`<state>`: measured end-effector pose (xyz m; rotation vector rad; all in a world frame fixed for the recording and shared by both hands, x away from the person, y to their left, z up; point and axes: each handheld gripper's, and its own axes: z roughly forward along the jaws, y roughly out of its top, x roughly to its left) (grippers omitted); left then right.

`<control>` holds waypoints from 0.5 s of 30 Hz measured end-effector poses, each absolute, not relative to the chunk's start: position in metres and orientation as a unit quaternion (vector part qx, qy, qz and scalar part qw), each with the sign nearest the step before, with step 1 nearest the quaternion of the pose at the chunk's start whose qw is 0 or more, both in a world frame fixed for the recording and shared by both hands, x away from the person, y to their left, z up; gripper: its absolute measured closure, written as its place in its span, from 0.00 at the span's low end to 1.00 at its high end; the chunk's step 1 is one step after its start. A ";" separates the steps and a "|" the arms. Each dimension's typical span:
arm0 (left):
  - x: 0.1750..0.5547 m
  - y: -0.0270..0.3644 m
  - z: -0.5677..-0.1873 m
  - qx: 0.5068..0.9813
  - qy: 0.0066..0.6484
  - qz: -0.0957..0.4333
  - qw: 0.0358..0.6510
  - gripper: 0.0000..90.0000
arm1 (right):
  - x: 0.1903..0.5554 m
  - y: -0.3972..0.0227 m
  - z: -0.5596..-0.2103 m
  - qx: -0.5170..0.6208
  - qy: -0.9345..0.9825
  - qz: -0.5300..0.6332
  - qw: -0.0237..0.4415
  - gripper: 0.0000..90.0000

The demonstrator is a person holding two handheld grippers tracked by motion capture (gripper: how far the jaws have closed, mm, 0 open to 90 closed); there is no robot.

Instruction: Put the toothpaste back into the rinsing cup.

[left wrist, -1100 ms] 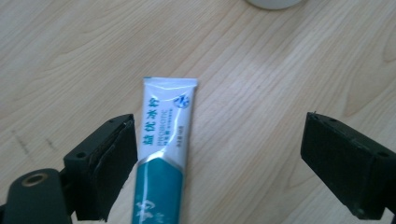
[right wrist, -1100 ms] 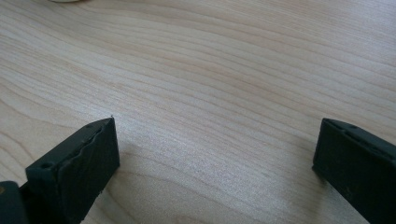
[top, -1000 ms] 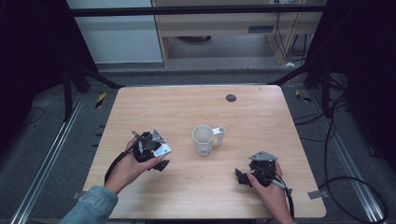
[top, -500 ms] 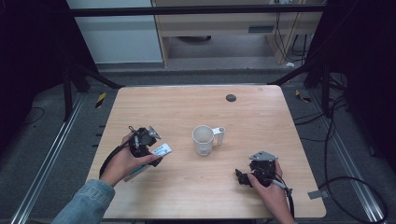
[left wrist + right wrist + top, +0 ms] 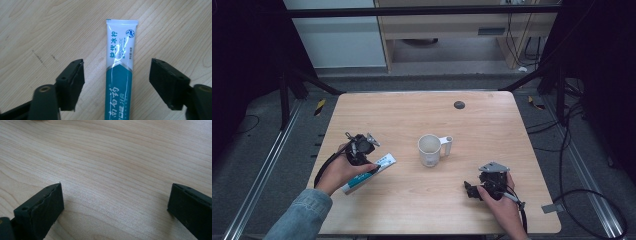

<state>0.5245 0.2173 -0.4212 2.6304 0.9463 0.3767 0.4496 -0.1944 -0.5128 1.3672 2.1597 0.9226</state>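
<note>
A white and teal toothpaste tube (image 5: 382, 162) lies flat on the wooden table (image 5: 412, 115), left of a white mug (image 5: 430, 149). My left gripper (image 5: 368, 162) hovers over it, held in a hand. In the left gripper view the tube (image 5: 119, 75) runs between the two black jaws of my left gripper (image 5: 117, 67). The jaws have just been closing, but a gap of bare wood shows on each side and neither pad touches the tube. My right gripper (image 5: 472, 190) rests low at the table's front right. Its jaws (image 5: 117, 187) stand wide apart over bare wood.
The mug stands upright near the table's middle, its handle to the right. A small dark disc (image 5: 459, 104) lies near the far edge. Black cables trail from both grippers. A metal frame and floor cables surround the table.
The left hand has shifted a little to the left, and more of the tube's length shows beside it. The right hand has kept still.
</note>
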 end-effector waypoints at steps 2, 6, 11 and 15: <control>0.526 0.216 -0.423 0.924 0.327 0.124 0.156 0.36 | 0.450 -0.194 -0.513 0.492 0.777 0.332 0.210 0.01; 0.530 0.212 -0.426 0.928 0.322 0.114 0.149 0.40 | 0.450 -0.195 -0.513 0.491 0.778 0.333 0.209 0.01; 0.536 0.209 -0.433 0.931 0.323 0.106 0.135 0.42 | 0.450 -0.195 -0.513 0.491 0.778 0.333 0.209 0.01; 0.542 0.207 -0.438 0.931 0.325 0.103 0.131 0.42 | 0.450 -0.195 -0.513 0.491 0.778 0.333 0.209 0.01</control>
